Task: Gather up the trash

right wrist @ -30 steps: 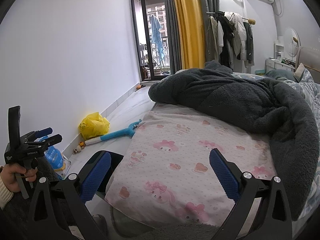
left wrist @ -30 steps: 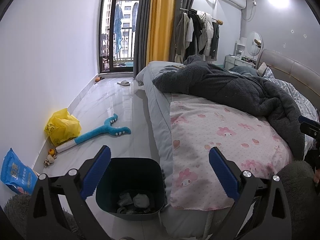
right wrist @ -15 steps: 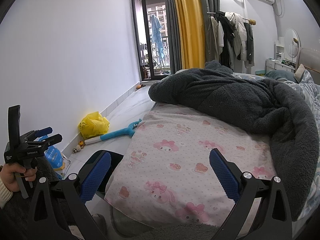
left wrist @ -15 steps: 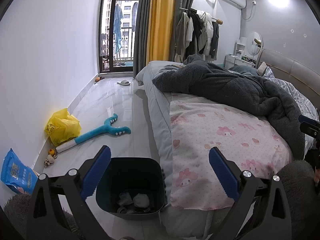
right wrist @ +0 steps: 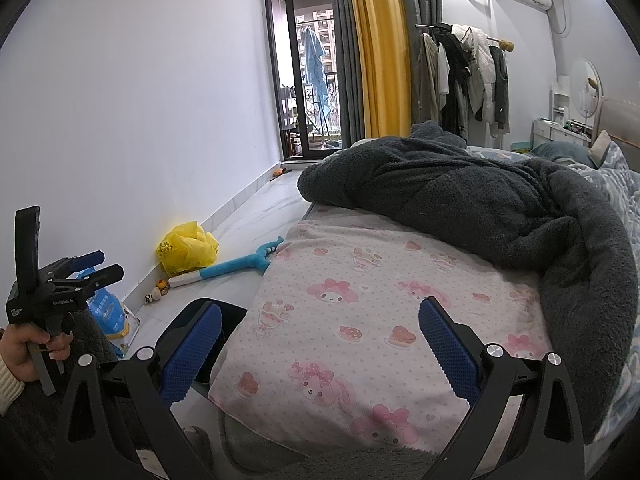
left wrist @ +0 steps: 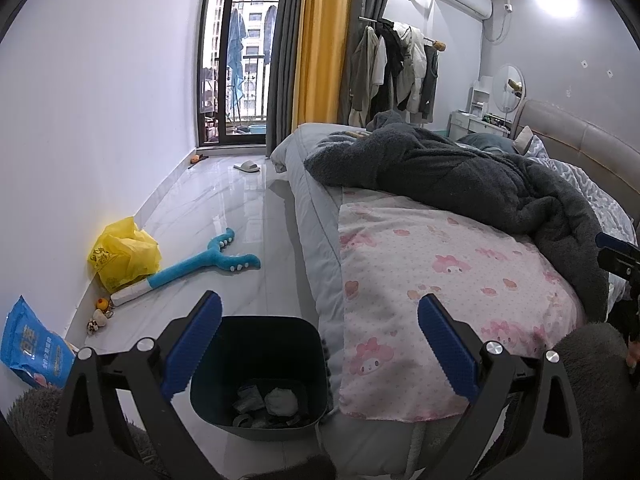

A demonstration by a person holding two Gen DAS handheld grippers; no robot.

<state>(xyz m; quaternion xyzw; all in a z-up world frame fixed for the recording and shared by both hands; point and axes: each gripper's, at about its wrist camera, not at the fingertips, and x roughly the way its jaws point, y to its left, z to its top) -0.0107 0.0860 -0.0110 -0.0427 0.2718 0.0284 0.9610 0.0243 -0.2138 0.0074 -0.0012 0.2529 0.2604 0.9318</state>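
Dark plastic trash bin (left wrist: 256,376) with crumpled paper inside sits just under the wide-open, empty left gripper (left wrist: 318,346).

The right gripper (right wrist: 320,348) is wide and empty too, over the pink bunny blanket (right wrist: 360,312). More trash looks next: maybe the yellow plastic bag (left wrist: 122,254) far ahead-left.

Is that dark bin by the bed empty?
No. In the left wrist view the dark bin already holds crumpled white paper and other scraps at its bottom.
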